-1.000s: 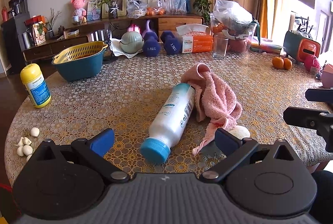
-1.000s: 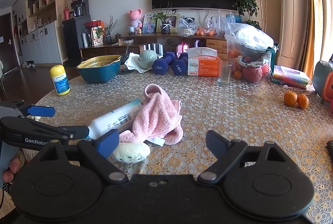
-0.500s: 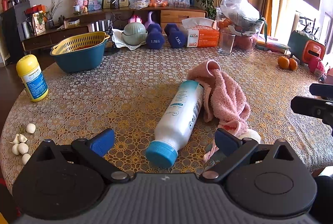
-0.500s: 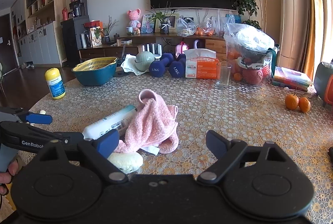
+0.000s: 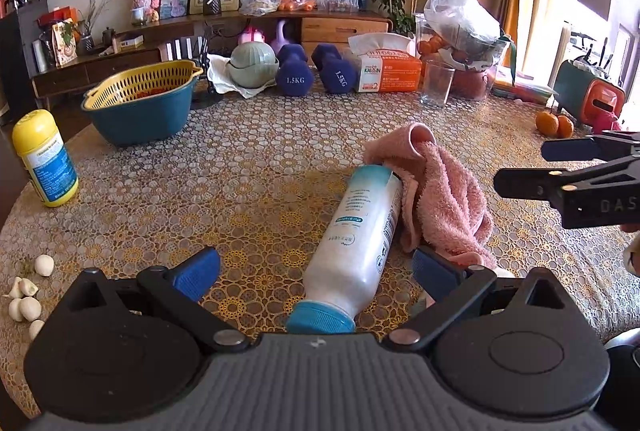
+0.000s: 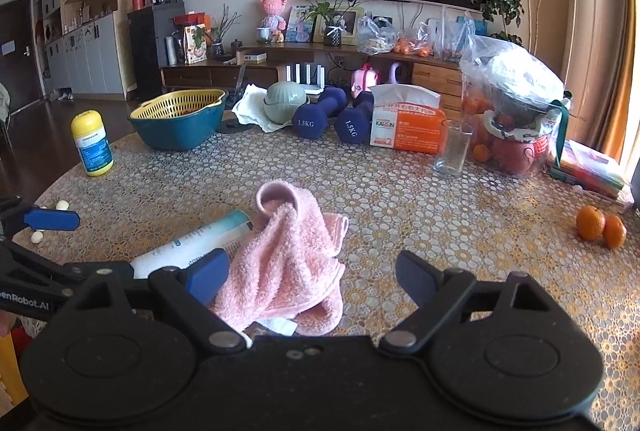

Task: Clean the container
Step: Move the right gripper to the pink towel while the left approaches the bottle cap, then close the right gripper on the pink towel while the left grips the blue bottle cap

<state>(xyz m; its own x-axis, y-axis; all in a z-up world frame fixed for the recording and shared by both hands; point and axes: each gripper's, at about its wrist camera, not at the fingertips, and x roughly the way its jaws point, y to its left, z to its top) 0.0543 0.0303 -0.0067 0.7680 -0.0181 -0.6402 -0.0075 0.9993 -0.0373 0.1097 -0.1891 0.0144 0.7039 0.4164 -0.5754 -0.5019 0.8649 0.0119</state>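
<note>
A white bottle (image 5: 360, 235) with a blue cap (image 5: 320, 319) lies on its side on the patterned table; its far end shows as the bottle (image 6: 196, 243) in the right wrist view. A pink towel (image 5: 440, 191) is heaped against it, with a pink cup (image 6: 276, 198) tucked in its folds. My left gripper (image 5: 316, 271) is open and straddles the bottle's cap end. My right gripper (image 6: 312, 275) is open too, its fingers either side of the towel (image 6: 288, 263).
A teal basin with yellow colander (image 5: 140, 103), yellow bottle (image 5: 44, 159), garlic cloves (image 5: 28, 295), dumbbells (image 5: 312, 71), tissue box (image 5: 388, 69), glass (image 5: 436, 83) and oranges (image 6: 600, 225) ring the table.
Both grippers have moved forward and lower toward the bottle and towel; the bottle cap now lies between the left fingers. Both stay open.
</note>
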